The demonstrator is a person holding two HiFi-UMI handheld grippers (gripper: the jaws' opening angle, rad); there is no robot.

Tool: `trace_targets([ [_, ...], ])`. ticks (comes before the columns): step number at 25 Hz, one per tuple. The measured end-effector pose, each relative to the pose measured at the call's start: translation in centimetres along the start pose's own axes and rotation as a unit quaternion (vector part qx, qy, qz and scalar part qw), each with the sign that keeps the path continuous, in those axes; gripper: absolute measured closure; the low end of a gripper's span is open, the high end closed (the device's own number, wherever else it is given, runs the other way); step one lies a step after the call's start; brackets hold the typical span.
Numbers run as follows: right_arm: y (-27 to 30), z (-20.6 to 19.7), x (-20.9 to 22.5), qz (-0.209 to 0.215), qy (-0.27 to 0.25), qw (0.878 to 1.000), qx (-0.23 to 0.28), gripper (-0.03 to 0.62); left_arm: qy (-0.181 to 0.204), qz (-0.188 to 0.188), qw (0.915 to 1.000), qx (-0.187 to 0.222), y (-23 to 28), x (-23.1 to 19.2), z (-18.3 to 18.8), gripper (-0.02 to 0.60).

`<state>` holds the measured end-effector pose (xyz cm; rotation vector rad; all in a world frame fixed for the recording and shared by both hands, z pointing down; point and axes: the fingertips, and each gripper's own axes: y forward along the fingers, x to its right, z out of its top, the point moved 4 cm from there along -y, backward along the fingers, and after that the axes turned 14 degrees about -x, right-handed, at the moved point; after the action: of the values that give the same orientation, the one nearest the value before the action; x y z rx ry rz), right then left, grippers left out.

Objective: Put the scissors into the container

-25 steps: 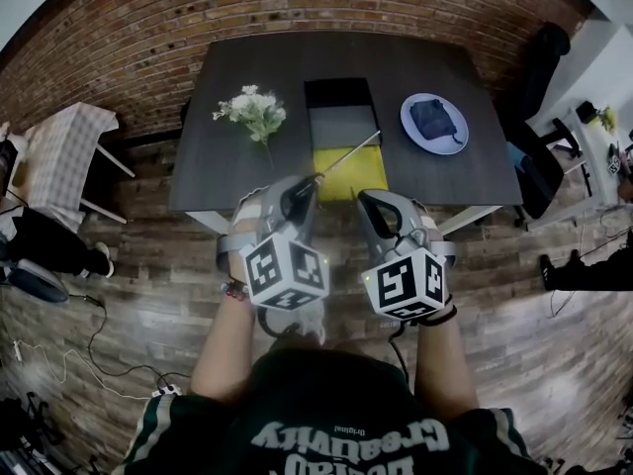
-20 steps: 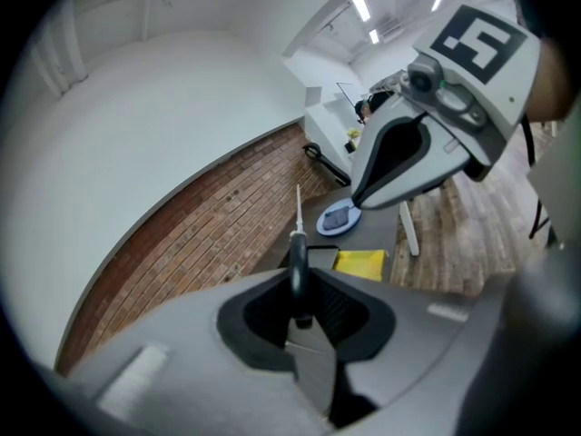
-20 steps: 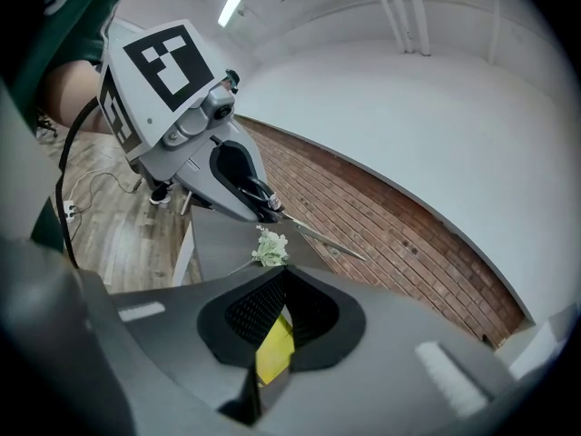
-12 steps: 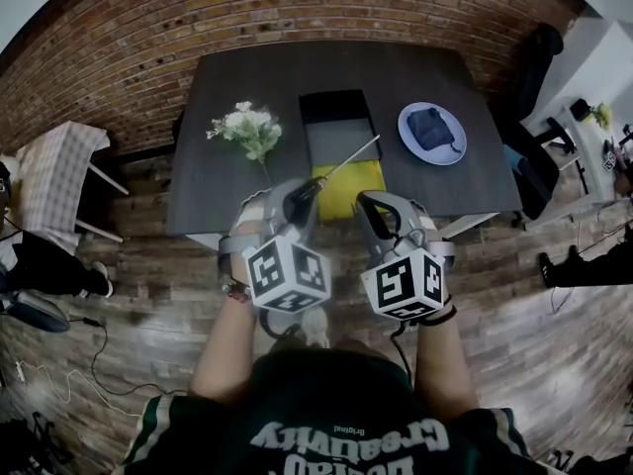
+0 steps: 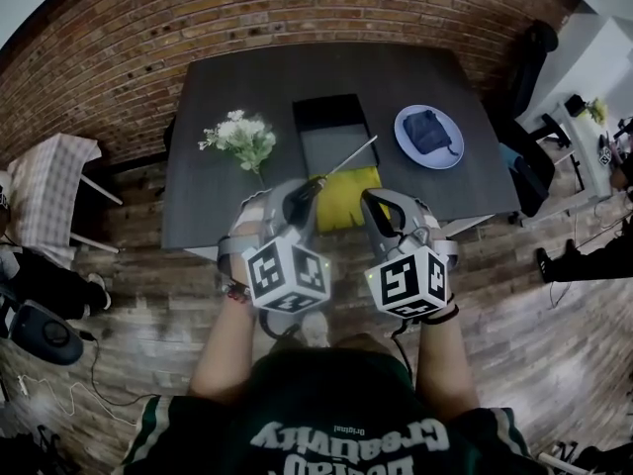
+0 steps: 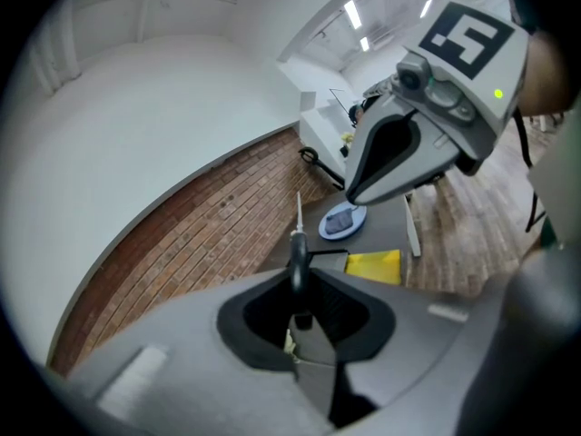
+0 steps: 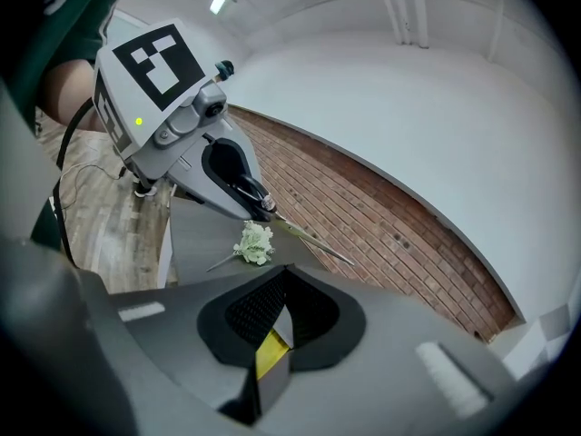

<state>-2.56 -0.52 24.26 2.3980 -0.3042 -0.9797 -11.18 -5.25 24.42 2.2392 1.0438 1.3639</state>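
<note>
My left gripper (image 5: pixel 305 192) is shut on the dark handle of the scissors (image 5: pixel 348 156), and their thin metal blades stick out ahead over the table's near edge. In the left gripper view the scissors (image 6: pixel 297 243) stand up from between the jaws. The container (image 5: pixel 331 132), a black box with a grey floor, sits mid-table just beyond the blade tip. Beside the left, my right gripper (image 5: pixel 376 208) has its jaws together with nothing held. The right gripper view shows the left gripper (image 7: pixel 259 205) and the blades (image 7: pixel 313 239) from the side.
A yellow pad (image 5: pixel 346 194) lies at the dark table's (image 5: pixel 208 196) near edge in front of the container. White flowers (image 5: pixel 237 137) lie to its left, a blue plate (image 5: pixel 430 135) with a dark cloth to its right. A brick wall backs the table; chairs stand on both sides.
The table and everything on it have drawn closer below the grippers. Both grippers keep their pose side by side, the scissors still held in the left.
</note>
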Motion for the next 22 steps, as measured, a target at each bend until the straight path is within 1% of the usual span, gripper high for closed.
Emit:
trace_targets([
  [11, 1.5, -1.0, 1.2, -0.011, 0.001, 1.0, -0.026, 0.588, 0.014, -0.015, 0.9997, 0.012, 1.9, -0.4, 0.9, 0.532],
  [22, 2.3, -2.6, 2.7, -0.001, 0.011, 1.0, -0.019, 0.588, 0.005, -0.014, 0.9999, 0.006, 3.4, 0.2, 2.5, 0.532],
])
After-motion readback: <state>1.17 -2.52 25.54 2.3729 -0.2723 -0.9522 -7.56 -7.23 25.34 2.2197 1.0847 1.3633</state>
